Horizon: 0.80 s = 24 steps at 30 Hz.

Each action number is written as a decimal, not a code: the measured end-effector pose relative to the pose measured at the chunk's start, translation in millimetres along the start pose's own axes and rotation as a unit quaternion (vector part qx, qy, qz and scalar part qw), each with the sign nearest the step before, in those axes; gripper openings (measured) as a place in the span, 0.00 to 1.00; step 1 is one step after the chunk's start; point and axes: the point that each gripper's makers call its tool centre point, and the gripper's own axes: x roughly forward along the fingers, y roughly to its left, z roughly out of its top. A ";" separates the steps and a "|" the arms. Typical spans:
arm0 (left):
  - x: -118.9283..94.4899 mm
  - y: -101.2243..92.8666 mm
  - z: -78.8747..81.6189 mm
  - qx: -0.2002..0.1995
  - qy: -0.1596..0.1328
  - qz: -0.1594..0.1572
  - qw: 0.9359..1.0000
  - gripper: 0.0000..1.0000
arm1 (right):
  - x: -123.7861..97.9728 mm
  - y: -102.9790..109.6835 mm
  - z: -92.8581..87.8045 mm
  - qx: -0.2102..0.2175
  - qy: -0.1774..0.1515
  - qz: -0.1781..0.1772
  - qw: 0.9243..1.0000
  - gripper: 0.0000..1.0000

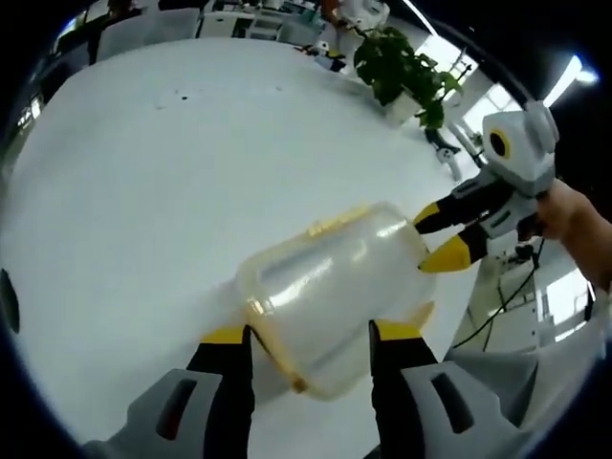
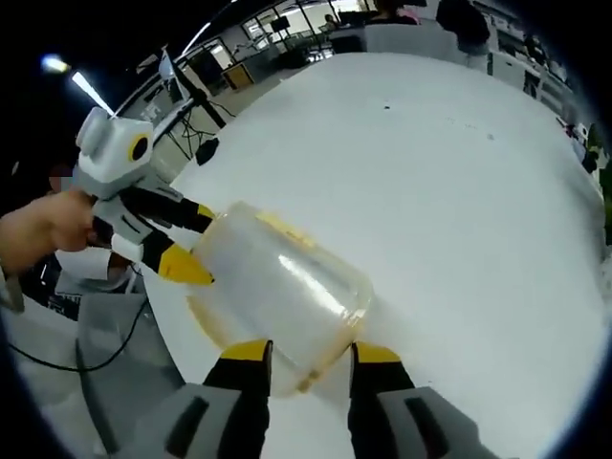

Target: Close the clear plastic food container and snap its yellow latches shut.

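The clear plastic container [image 1: 335, 296] lies on its side over the white table [image 1: 143, 191], its yellow-trimmed rim [image 1: 273, 339] towards the left gripper view's camera. A yellow latch [image 1: 335, 222] shows on its upper side. My left gripper [image 1: 311, 335] has a jaw on each side of the rim end and is shut on it. My right gripper [image 1: 442, 237] comes in from the right and clasps the far end. In the right gripper view the container [image 2: 287, 287] sits between my right gripper's [image 2: 314, 352] jaws, and the left gripper [image 2: 186, 239] grips its other end.
A potted green plant [image 1: 406, 72] stands at the table's far edge. Desks and office equipment [image 2: 287, 29] lie beyond the table. A person's hand [image 2: 48, 225] holds the left gripper. A grey surface and cables [image 2: 96, 354] lie off the near table edge.
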 end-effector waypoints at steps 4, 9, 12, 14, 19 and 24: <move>-1.9 -0.6 -0.4 0.026 -0.002 -0.005 1.000 0.47 | -1.1 -0.7 -0.9 -0.007 -0.008 -0.004 1.000 0.30; -6.9 -1.3 0.3 0.077 -0.006 0.006 0.997 0.46 | -4.9 -1.4 -3.2 -0.025 -0.011 -0.009 1.000 0.30; -11.6 -1.6 2.1 0.106 -0.008 0.006 0.994 0.45 | -11.2 -1.0 -2.1 -0.047 -0.012 -0.011 0.999 0.29; -13.8 -1.4 4.2 0.125 -0.009 0.007 0.992 0.45 | -14.8 -3.4 0.4 -0.075 -0.015 -0.013 0.997 0.29; -22.4 -4.1 9.5 0.181 -0.014 0.007 0.983 0.45 | -22.9 -5.4 3.1 -0.118 -0.015 -0.016 0.993 0.28; -28.9 -6.5 13.4 0.210 -0.016 0.004 0.978 0.47 | -27.2 1.4 6.0 -0.167 -0.025 0.000 0.986 0.28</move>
